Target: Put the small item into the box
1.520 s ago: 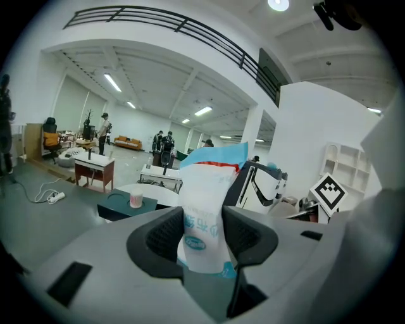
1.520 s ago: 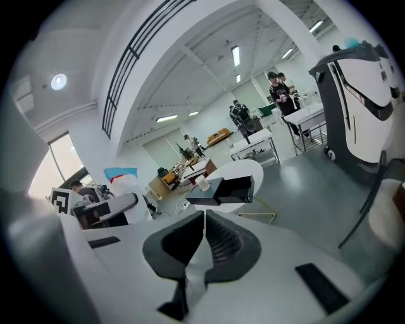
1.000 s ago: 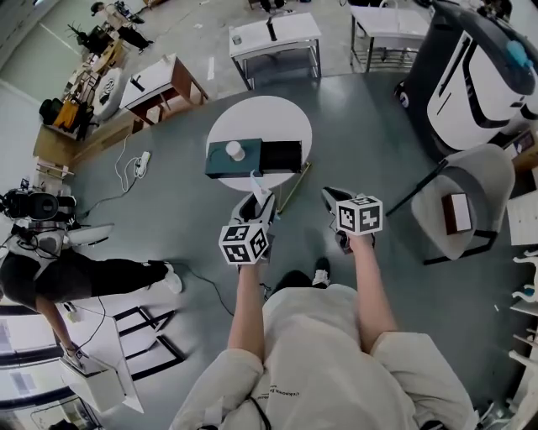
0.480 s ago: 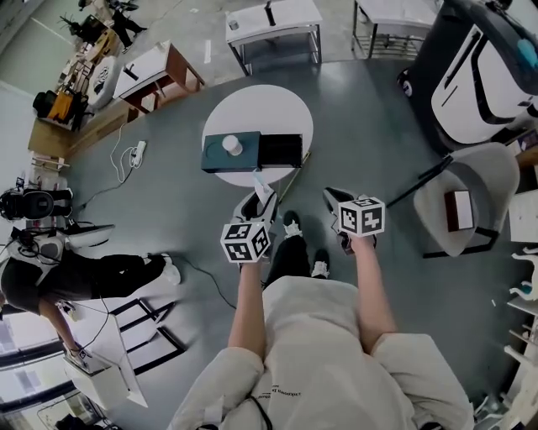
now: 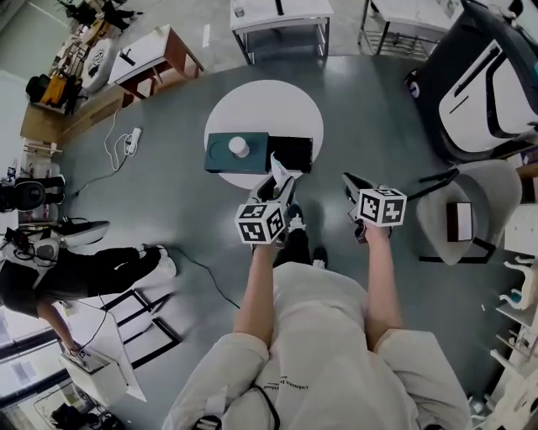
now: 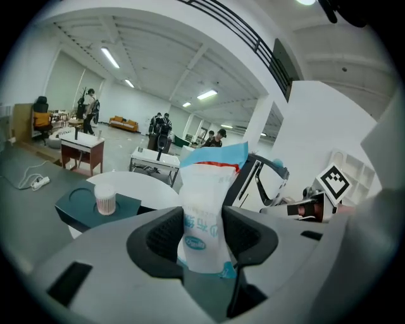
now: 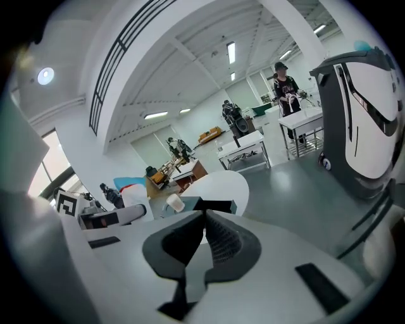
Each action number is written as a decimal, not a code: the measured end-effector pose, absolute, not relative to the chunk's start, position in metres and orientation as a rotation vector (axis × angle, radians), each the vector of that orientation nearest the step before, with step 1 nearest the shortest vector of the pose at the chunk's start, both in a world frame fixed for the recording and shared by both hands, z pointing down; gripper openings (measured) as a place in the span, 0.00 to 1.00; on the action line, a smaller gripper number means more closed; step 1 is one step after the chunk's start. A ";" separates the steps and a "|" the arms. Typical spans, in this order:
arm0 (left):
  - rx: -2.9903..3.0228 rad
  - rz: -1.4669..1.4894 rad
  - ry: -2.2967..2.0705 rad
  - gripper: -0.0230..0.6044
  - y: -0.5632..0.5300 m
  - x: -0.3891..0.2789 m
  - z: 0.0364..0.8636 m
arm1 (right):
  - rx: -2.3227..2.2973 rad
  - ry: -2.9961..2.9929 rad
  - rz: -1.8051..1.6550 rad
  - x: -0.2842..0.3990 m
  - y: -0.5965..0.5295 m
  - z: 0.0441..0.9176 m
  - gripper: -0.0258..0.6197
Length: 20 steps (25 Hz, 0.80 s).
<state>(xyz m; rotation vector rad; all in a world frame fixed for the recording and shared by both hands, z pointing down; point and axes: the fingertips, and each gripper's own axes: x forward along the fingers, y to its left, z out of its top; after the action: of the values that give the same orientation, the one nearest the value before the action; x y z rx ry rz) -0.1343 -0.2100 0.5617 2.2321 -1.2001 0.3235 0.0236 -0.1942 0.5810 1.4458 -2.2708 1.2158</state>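
My left gripper (image 5: 280, 178) (image 6: 202, 223) is shut on a small white packet (image 5: 278, 167) (image 6: 207, 190) with a blue top, held upright just short of the round white table (image 5: 252, 105) (image 6: 140, 184). On the table an open black box (image 5: 292, 154) (image 7: 216, 205) lies beside its teal lid (image 5: 225, 159) (image 6: 78, 211). A small white tub (image 5: 239, 147) (image 6: 105, 199) stands on the lid. My right gripper (image 5: 350, 181) (image 7: 204, 219) hangs to the right of the table, shut with nothing between its jaws.
A grey chair (image 5: 465, 207) stands at the right and a large black and white machine (image 5: 490, 74) behind it. A seated person (image 5: 59, 273) is at the left, with a cable (image 5: 197, 270) on the floor. Desks (image 5: 280, 15) stand beyond the table.
The person has stepped forward, so the table lies closer to both grippers. The left gripper still holds the packet and now reaches the table's near edge.
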 end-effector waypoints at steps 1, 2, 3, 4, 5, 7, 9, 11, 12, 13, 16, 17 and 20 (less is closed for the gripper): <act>2.219 0.299 -1.188 0.35 -0.222 -0.132 0.562 | 1.443 -2.263 1.207 0.024 -0.203 0.580 0.10; 2.213 0.274 -1.174 0.35 -0.234 -0.129 0.559 | 1.446 -2.258 1.199 0.024 -0.212 0.578 0.10; 2.215 0.254 -1.161 0.35 -0.246 -0.126 0.555 | 1.451 -2.258 1.195 0.023 -0.222 0.575 0.09; 2.225 0.243 -1.150 0.35 -0.258 -0.124 0.551 | 1.457 -2.260 1.190 0.021 -0.231 0.571 0.10; 2.239 0.238 -1.139 0.35 -0.270 -0.122 0.546 | 1.463 -2.261 1.182 0.018 -0.241 0.568 0.10; 2.262 0.231 -1.120 0.35 -0.293 -0.121 0.539 | 1.471 -2.258 1.160 0.014 -0.259 0.561 0.10; 2.273 0.225 -1.099 0.35 -0.313 -0.121 0.535 | 1.479 -2.253 1.150 0.011 -0.278 0.556 0.10; 2.281 0.229 -1.076 0.35 -0.330 -0.121 0.537 | 1.490 -2.255 1.175 0.009 -0.295 0.554 0.10; 2.272 0.224 -1.065 0.35 -0.338 -0.123 0.540 | 1.494 -2.255 1.194 0.008 -0.303 0.554 0.10; 2.248 0.205 -1.059 0.35 -0.346 -0.125 0.543 | 1.495 -2.254 1.207 0.006 -0.310 0.555 0.10; 2.170 0.137 -1.059 0.35 -0.373 -0.135 0.549 | 1.484 -2.251 1.210 -0.001 -0.334 0.555 0.09; 2.168 0.142 -1.060 0.35 -0.381 -0.138 0.551 | 1.483 -2.253 1.209 -0.004 -0.342 0.555 0.10; 2.180 0.169 -1.057 0.35 -0.401 -0.146 0.554 | 1.461 -2.273 1.227 -0.016 -0.362 0.554 0.09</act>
<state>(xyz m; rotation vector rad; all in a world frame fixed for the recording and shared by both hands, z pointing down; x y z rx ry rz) -0.1459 -0.4008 0.5538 2.1797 -1.0571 0.1688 -0.0158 -0.3623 0.5544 1.4607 -2.2734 1.2267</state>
